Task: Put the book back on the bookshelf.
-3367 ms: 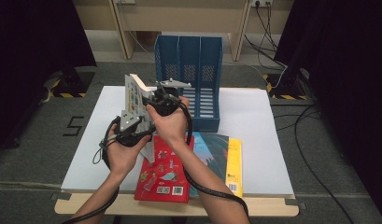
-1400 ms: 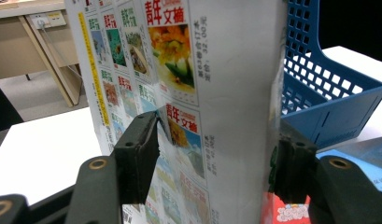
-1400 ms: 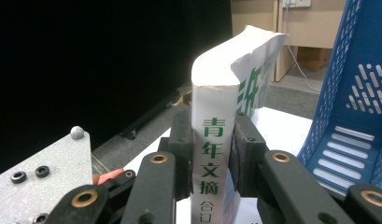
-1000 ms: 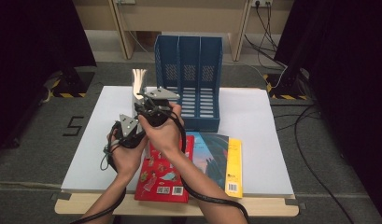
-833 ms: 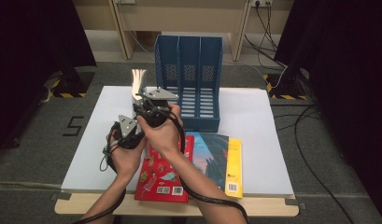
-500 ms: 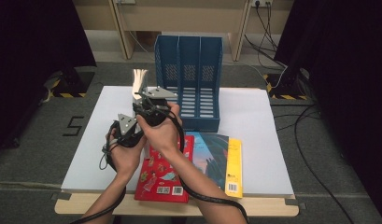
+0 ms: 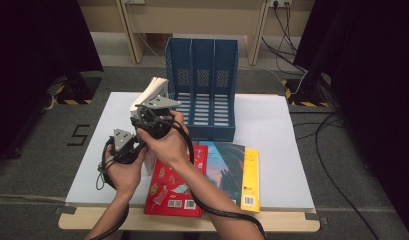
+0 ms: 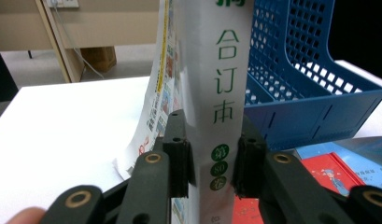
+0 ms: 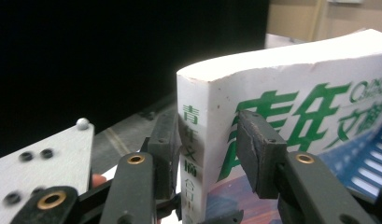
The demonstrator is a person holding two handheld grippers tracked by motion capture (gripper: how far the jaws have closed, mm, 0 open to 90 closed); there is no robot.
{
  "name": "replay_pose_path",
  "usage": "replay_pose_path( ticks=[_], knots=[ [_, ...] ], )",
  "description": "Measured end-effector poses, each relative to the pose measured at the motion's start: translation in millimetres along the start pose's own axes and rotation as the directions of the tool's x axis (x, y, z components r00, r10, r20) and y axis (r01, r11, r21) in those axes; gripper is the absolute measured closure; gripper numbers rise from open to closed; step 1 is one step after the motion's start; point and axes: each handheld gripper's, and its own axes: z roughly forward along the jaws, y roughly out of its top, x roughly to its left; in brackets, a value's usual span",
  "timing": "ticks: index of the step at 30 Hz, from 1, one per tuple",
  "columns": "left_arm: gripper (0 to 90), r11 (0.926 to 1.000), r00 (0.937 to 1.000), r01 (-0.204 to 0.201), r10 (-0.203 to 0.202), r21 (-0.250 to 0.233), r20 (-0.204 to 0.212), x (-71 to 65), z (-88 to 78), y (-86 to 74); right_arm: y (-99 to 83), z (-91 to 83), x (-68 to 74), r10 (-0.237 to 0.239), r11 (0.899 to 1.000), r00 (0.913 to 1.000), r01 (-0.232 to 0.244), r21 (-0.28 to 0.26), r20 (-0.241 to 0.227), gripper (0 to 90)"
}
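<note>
Thick white book [image 7: 153,92], held upright over the white table [image 7: 282,130], stands just left of the blue file rack [image 7: 202,85] with its three slots. We go from big to small: the table carries the rack at the back and, at the front edge, a red book [image 7: 174,182] lying flat beside a blue and yellow book [image 7: 237,170]. Our left tongs [image 8: 212,154] have just been closing and now press their pads on both sides of the white book's spine, low down, over the green characters. Our right tongs [image 9: 207,135] sit at the book's upper corner; they have just been opening, and the right pad stands off the cover with the spine between the jaws, so nothing is pinched there.
</note>
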Motion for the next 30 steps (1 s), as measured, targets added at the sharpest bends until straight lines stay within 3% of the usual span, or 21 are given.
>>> replay_pose_path(
  ticks=[3, 5, 8, 9, 13, 18, 19, 21, 23, 27, 28, 30],
  knots=[
    [71.8, 0.9999, 0.9999, 0.009, -0.009, -0.014, -0.009, 11.1, -4.9, -0.5, 9.2, -17.7, 1.8, -0.027, 0.999, 0.998, 0.025, -0.044, -0.058, 59.5],
    [71.9, 0.9996, 0.9999, 0.013, -0.013, -0.025, -0.011, 18.4, -9.9, -1.3, 10.2, -23.4, -0.9, -0.027, 0.998, 0.9983, 0.024, -0.06, -0.052, 59.6],
    [71.9, 0.9994, 0.9999, 0.006, -0.007, -0.033, -0.011, 25.7, -17.7, -5.0, 10.0, -40.7, -16.0, -0.007, 0.997, 0.9999, 0.006, -0.073, -0.008, 59.6],
    [72.0, 0.9993, 0.9999, 0.002, -0.002, -0.037, -0.014, 29.4, -22.8, -8.8, 6.3, -53.3, -34.4, 0.01, 0.997, 0.999, -0.007, -0.073, 0.043, 59.6],
    [72.1, 0.9989, 0.9995, 0.021, -0.021, -0.043, -0.021, 37.5, -29.3, -15.2, -2.6, -69.7, -58.8, 0.038, 0.997, 0.9941, -0.031, -0.069, 0.102, 59.5],
    [72.1, 0.9984, 0.9987, 0.032, -0.033, -0.047, -0.039, 48.0, -38.5, -22.9, -30.2, -101.2, -98.5, 0.089, 0.996, 0.9758, -0.083, -0.037, 0.2, 59.2],
    [72.1, 0.9981, 0.9991, 0.027, -0.028, -0.056, -0.031, 49.7, -42.0, -26.9, -42.6, -111.7, -109.3, 0.113, 0.994, 0.9675, -0.11, -0.028, 0.226, 59.2],
    [72.1, 0.9982, 0.9997, 0.01, -0.011, -0.059, -0.023, 49.2, -42.8, -27.6, -47.4, -114.9, -113.1, 0.123, 0.992, 0.9653, -0.119, -0.031, 0.231, 59.1],
    [72.1, 0.9981, 0.9998, -0.002, 0.001, -0.061, -0.018, 46.2, -42.6, -28.0, -61.1, -124.9, -121.9, 0.153, 0.988, 0.9562, -0.149, -0.037, 0.249, 58.9],
    [72.2, 0.9979, 0.9997, 0.012, -0.013, -0.063, -0.021, 45.7, -41.3, -27.4, -82.6, -139.3, -132.5, 0.197, 0.98, 0.941, -0.191, -0.047, 0.275, 58.6],
    [72.2, 0.9979, 0.9997, 0.016, -0.017, -0.063, -0.019, 46.5, -41.3, -27.5, -94.8, -145.7, -136.7, 0.225, 0.974, 0.9328, -0.219, -0.052, 0.282, 58.4],
    [72.2, 0.9977, 0.9996, 0.019, -0.021, -0.065, -0.022, 46.7, -41.0, -27.5, -98.9, -147.7, -138.3, 0.228, 0.973, 0.9301, -0.224, -0.05, 0.287, 58.3]
  ],
)
